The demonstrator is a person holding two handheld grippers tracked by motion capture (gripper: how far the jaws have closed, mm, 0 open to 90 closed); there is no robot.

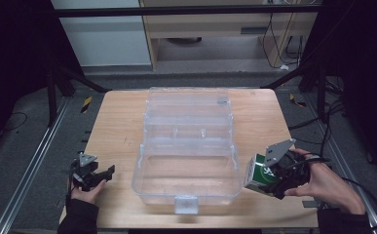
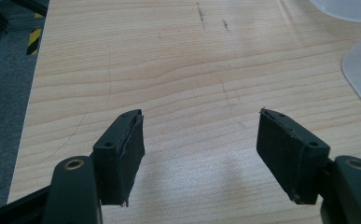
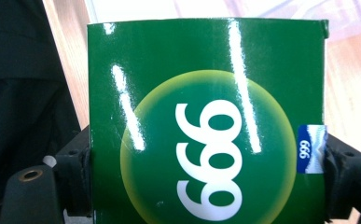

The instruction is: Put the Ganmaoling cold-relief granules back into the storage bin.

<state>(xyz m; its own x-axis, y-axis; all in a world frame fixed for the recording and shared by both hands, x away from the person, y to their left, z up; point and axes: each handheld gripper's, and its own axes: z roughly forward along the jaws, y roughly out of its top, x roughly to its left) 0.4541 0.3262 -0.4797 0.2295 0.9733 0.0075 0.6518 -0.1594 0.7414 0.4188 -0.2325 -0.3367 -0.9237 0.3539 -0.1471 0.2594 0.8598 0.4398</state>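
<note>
Green box (image 3: 206, 126) clamped in right claw (image 1: 273, 181) | wooden table (image 1: 118, 126) (scuffed) | grey floor (image 1: 25, 146)

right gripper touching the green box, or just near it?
Touching. In the right gripper view the green box sits clamped between both jaws of the right gripper, each pad pressed against a side of it.

Dim surroundings, evenly lit table (image 1: 118, 126); glare streaks the green box (image 3: 206, 121), perhaps from overhead lights.

Wooden table (image 1: 118, 126) (clear plastic box (image 1: 188, 146))
</note>
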